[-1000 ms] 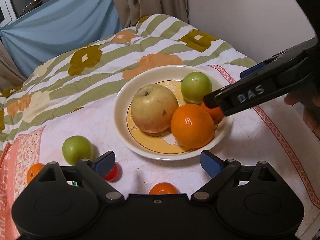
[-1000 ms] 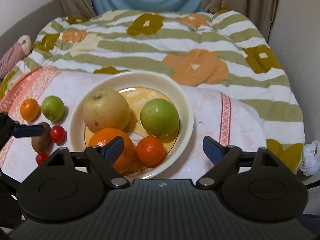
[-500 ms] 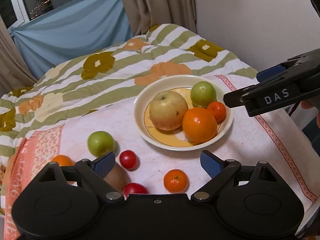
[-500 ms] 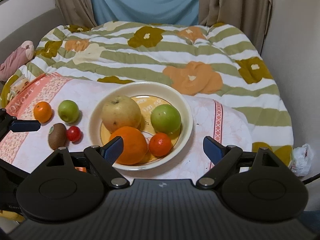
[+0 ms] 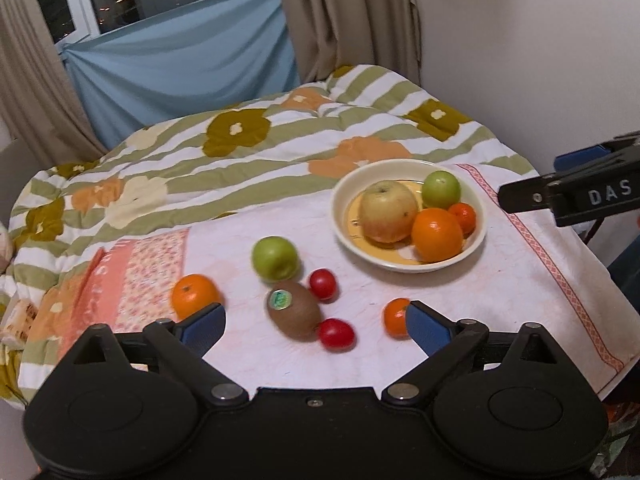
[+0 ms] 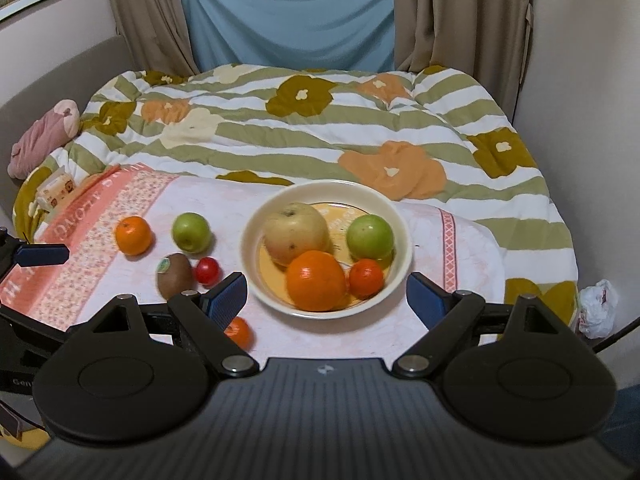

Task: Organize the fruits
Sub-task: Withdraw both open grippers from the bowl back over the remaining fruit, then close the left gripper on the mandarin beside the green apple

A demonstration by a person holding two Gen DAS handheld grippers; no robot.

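left tongs (image 5: 314,322): spread wide, jaws just widened further, nothing gripped | right tongs (image 6: 326,292): spread wide, nothing gripped | bowl (image 6: 256,232) on bed cloth: yellow apple (image 6: 296,232), green apple (image 6: 370,236), orange (image 6: 316,286), mandarin (image 6: 366,278) held inside | at bowl's 9 o'clock: kiwi (image 5: 294,314), second green apple (image 5: 275,258), cherry tomatoes (image 5: 322,284) laid loose.

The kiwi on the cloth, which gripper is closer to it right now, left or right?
Left. The kiwi lies just ahead of the open left gripper, between its fingers' line. The open right gripper faces the bowl, with the kiwi off beyond its left finger.
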